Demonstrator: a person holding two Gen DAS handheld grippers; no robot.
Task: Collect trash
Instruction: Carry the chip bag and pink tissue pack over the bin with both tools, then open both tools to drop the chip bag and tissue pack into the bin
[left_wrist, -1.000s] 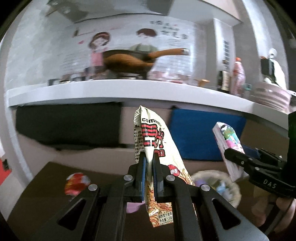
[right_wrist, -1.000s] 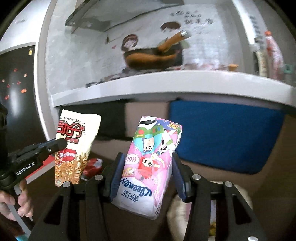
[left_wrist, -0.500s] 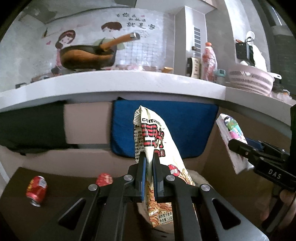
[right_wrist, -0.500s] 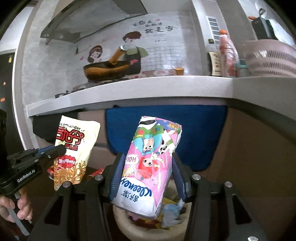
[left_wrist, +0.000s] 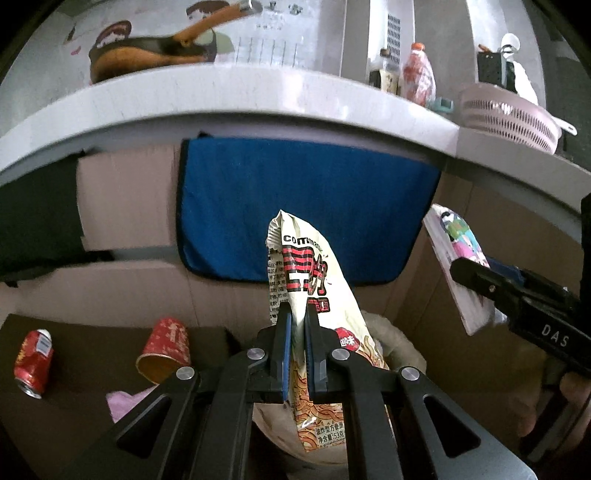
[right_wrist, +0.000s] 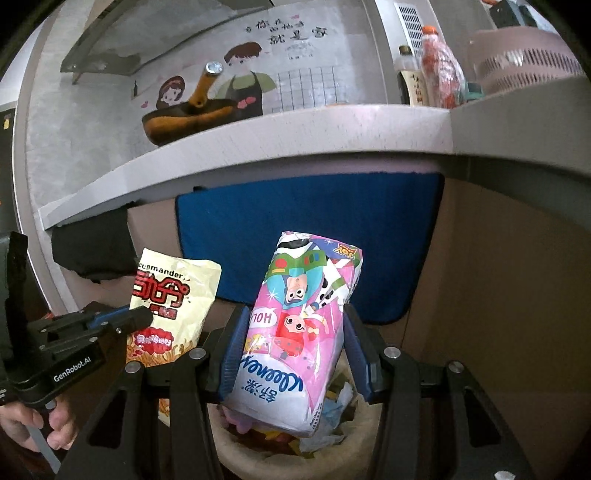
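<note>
Item one: left hand-held gripper (left_wrist: 295, 332), jaws pressed nearly together on a thin snack packet (left_wrist: 314, 295), pinching it at its folded left edge so the flat packet stands up and hangs clear of the fingers; the slim material explains the tight closure. Item two: right hand-held gripper (right_wrist: 291, 350), jaws set apart to the width of a pink tissue pack (right_wrist: 299, 332) and clamped on its two long sides; the pack is bulky and soft, so a broad side-to-side hold keeps it from slipping, judged from the blue pads touching both flanks. Item three: waste basket (right_wrist: 236, 446), pale, round, already part-filled with crumpled paper and wrappers; in the right wrist view it sits at 6 o'clock directly under the tissue pack, and in the left wrist view its rim (left_wrist: 410, 354) shows at 5 o'clock just behind the snack packet. Both held things are thus poised above or just beside the opening, apparently for release; neither is yet in the basket. Item four, uncollected: a red paper cup (left_wrist: 166, 350) lying on its side at 8 o'clock in the left wrist view, a red drink can (left_wrist: 33, 362) further out at 9 o'clock, also toppled, and a pink scrap (left_wrist: 125, 402) near the cup, all on the dark floor. Item five, background: a blue cloth (left_wrist: 295, 206) hanging below the grey counter (left_wrist: 258, 96) at 12 o'clock.
</note>
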